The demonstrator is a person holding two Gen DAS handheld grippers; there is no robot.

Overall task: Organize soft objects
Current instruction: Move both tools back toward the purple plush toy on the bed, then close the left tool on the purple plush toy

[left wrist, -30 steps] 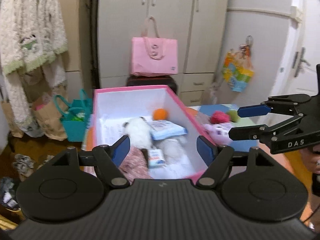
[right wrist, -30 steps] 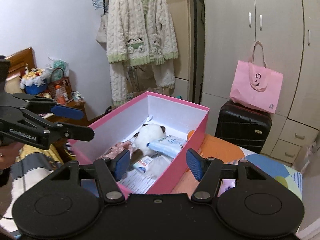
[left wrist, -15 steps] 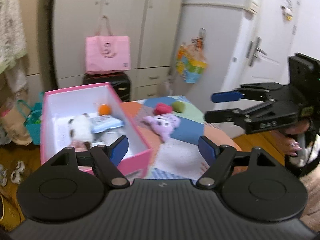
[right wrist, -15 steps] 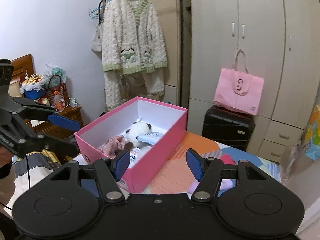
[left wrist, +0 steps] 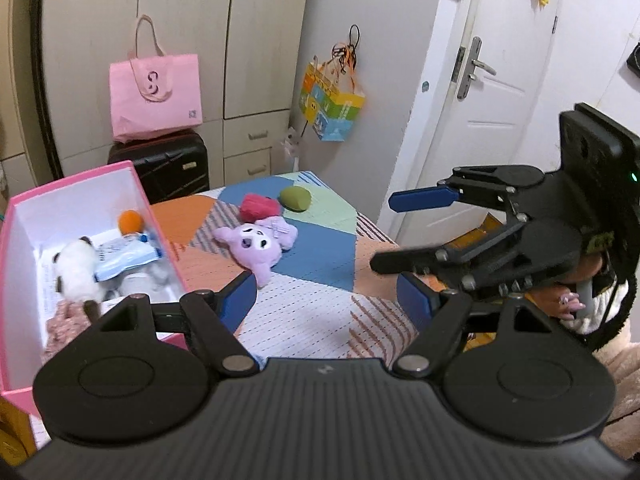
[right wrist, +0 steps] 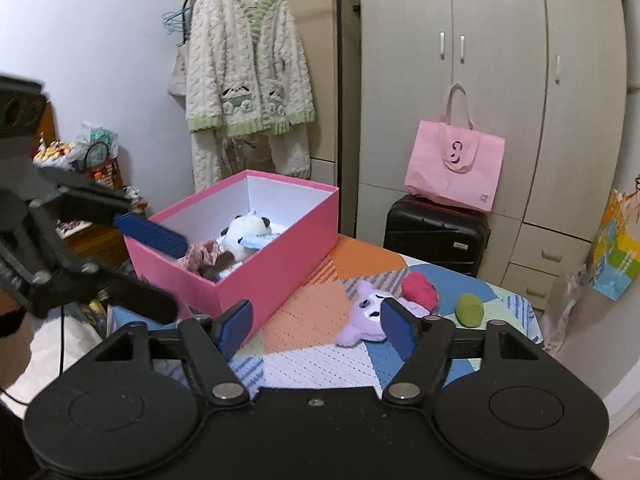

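A pink box (left wrist: 136, 188) (right wrist: 276, 276) on the patchwork table holds a white plush (left wrist: 76, 268) (right wrist: 244, 232), an orange ball (left wrist: 131, 221), a blue packet (left wrist: 124, 258) and a pink frilly cloth (right wrist: 198, 254). On the table beside it lie a purple plush (left wrist: 256, 242) (right wrist: 368, 316), a red soft ball (left wrist: 258, 206) (right wrist: 420, 290) and a green soft ball (left wrist: 295, 198) (right wrist: 469, 309). My left gripper (left wrist: 326, 300) (right wrist: 150, 270) is open and empty near the table's front. My right gripper (right wrist: 316, 326) (left wrist: 400, 232) is open and empty, above the table's right edge.
A black suitcase (right wrist: 436, 234) with a pink tote bag (right wrist: 456, 164) stands behind the table by the wardrobe. A cardigan (right wrist: 248, 92) hangs at the left. A white door (left wrist: 492, 96) and a colourful hanging bag (left wrist: 330, 108) are at the right.
Both views have swung right, away from the box, bringing the loose toys on the table into view. Both grippers stay open and empty.
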